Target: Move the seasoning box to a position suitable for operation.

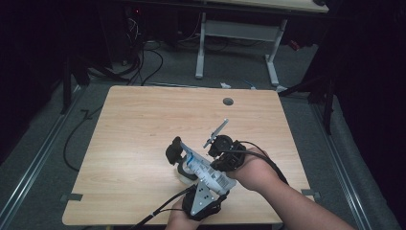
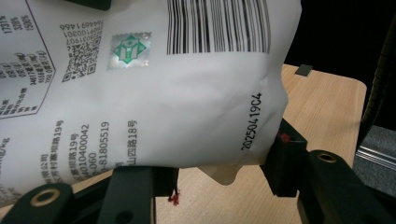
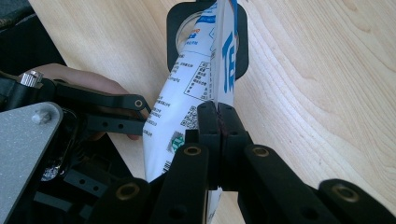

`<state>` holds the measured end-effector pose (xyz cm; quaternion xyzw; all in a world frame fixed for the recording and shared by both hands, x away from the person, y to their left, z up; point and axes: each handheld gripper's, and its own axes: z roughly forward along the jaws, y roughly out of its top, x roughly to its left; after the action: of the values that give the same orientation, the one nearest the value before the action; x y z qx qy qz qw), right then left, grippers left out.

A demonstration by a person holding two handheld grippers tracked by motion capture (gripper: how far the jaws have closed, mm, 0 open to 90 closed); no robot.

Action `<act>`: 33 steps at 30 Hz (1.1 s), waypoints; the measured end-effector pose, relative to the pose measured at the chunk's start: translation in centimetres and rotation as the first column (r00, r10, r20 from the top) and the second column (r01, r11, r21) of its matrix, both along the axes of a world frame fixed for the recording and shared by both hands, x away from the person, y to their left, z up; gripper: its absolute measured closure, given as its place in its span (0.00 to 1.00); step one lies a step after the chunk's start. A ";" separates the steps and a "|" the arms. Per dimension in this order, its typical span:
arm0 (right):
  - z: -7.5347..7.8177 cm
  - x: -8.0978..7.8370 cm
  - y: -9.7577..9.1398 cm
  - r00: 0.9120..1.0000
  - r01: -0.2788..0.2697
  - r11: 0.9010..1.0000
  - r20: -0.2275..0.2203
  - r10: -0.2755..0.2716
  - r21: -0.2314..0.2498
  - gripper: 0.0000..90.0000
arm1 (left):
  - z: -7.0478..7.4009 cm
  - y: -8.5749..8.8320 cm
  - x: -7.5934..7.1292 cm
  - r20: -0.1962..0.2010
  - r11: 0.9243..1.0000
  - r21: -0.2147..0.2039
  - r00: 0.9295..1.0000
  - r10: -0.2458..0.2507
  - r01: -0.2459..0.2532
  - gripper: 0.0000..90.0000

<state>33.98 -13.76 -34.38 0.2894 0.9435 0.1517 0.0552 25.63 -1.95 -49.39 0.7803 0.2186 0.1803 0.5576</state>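
The white pouch point(image 1: 205, 168) was held above the table point(image 1: 143, 124) at lower centre of the high view, its long axis running from upper left to lower right. Its upper-left end was positioned over a black-rimmed container point(image 3: 184, 28). The right gripper point(image 3: 218, 116) was clenched on the pouch's sealed edge. The left gripper point(image 2: 219, 172) was clamped across the pouch's wider body, at the lower end.

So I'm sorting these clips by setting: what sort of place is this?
Probably a lab or workshop recording bay. A bare light wooden table stands on grey floor, loose black cables run behind it, a white-legged bench sits beyond, and the surroundings are dark.
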 end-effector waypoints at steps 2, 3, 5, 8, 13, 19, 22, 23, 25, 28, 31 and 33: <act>0.1 0.0 0.1 1.000 0.002 1.000 0.000 -0.002 -0.006 1.00 | 0.1 0.0 0.0 0.000 1.000 -0.004 1.000 0.003 -0.003 0.60; 0.2 0.0 0.1 1.000 0.001 1.000 0.001 -0.001 -0.004 1.00 | 0.1 0.0 0.0 0.000 1.000 -0.006 1.000 0.004 -0.004 0.60; 0.2 0.1 0.1 1.000 -0.004 1.000 0.003 0.004 -0.006 1.00 | 0.1 0.0 0.1 0.000 1.000 -0.007 1.000 0.006 -0.006 0.60; 0.3 0.1 0.2 1.000 0.000 1.000 0.000 0.000 -0.009 1.00 | 0.2 0.0 0.1 -0.001 1.000 -0.012 1.000 0.006 -0.006 0.60; 0.3 0.1 0.3 1.000 0.005 1.000 -0.005 -0.005 -0.011 1.00 | 0.2 0.0 0.1 -0.001 1.000 -0.015 1.000 0.007 -0.007 0.60; 0.4 0.3 0.3 1.000 0.000 1.000 -0.007 0.000 -0.012 1.00 | 0.3 -0.1 0.1 0.000 1.000 -0.015 1.000 0.008 -0.008 0.60; 0.5 0.3 0.3 1.000 -0.002 1.000 -0.009 0.002 -0.010 1.00 | 0.3 -0.1 0.1 0.003 1.000 -0.013 1.000 0.008 -0.008 0.60; 0.5 0.3 0.3 1.000 -0.002 1.000 -0.009 0.002 -0.010 1.00 | 0.3 -0.1 0.1 0.003 1.000 -0.012 1.000 0.007 -0.007 0.60; 0.5 0.3 0.3 1.000 -0.001 1.000 -0.011 0.001 -0.012 1.00 | 0.3 -0.1 0.1 0.005 1.000 -0.013 1.000 0.007 -0.007 0.60; 0.5 0.3 0.3 1.000 -0.003 1.000 -0.014 0.002 -0.015 1.00 | 0.3 -0.2 0.1 0.006 1.000 -0.013 1.000 0.007 -0.007 0.60; 0.6 0.3 0.3 1.000 -0.002 1.000 -0.016 0.002 -0.021 1.00 | 0.4 -0.2 0.1 0.007 1.000 -0.013 1.000 0.007 -0.007 0.60; 0.6 0.3 0.3 1.000 0.003 1.000 -0.017 -0.003 -0.020 1.00 | 0.4 -0.2 0.1 0.010 1.000 -0.012 1.000 0.009 -0.008 0.60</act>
<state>34.26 -13.43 -33.75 0.2915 0.9450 0.1396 0.0502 25.72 -2.14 -48.99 0.7749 0.2202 0.1852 0.5627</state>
